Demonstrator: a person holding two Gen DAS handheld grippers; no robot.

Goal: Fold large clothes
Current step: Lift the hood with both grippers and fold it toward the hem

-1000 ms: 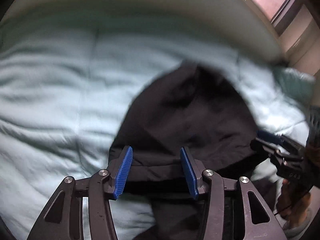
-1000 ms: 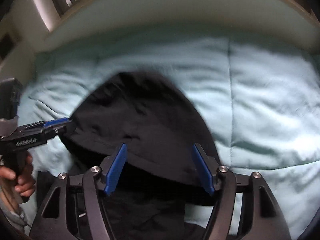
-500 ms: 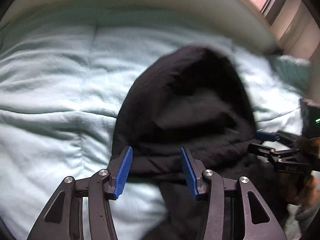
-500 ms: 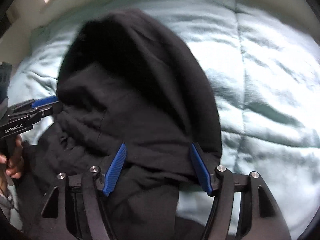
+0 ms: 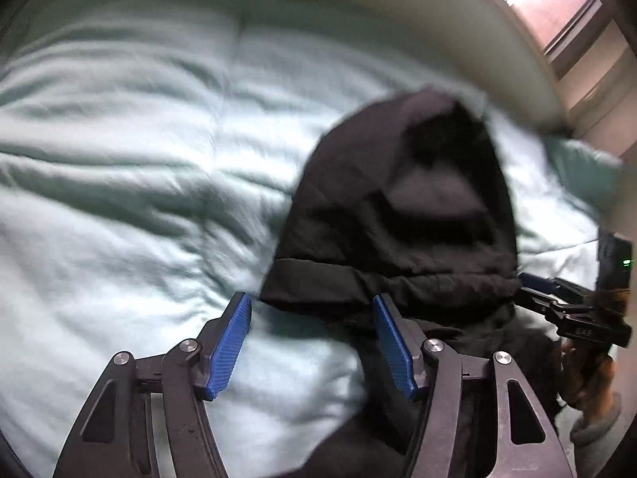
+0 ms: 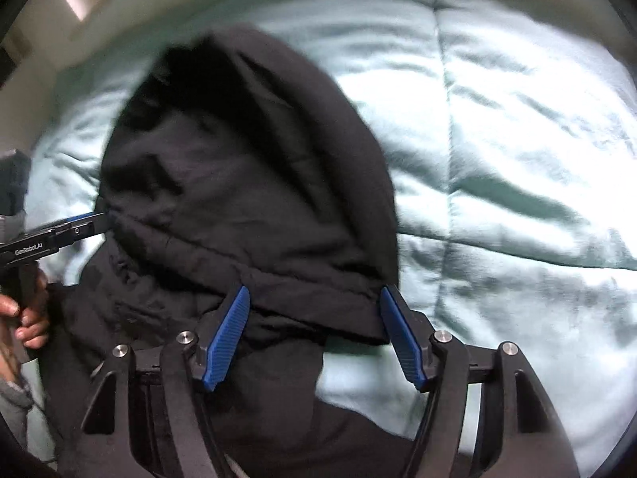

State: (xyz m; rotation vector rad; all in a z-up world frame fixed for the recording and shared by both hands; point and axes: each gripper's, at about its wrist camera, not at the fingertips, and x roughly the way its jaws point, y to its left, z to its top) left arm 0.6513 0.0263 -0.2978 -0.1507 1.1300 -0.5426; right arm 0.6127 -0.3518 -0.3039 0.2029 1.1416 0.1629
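One black hoodie (image 6: pixel 247 199), bunched on the pale green bed (image 5: pixel 119 183). Left gripper (image 5: pixel 312 344) and right gripper (image 6: pixel 314 334): fingers spread, holding nothing, hem between the right pair. Risk: thick layers slipping or bunching, skewing the fold.

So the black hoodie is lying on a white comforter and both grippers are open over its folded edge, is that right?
Almost. The comforter is pale green, not white, as the right wrist view shows. The rest holds: the black hoodie lies on it, and the left gripper and the right gripper are both open, their blue fingers apart over its folded edge.
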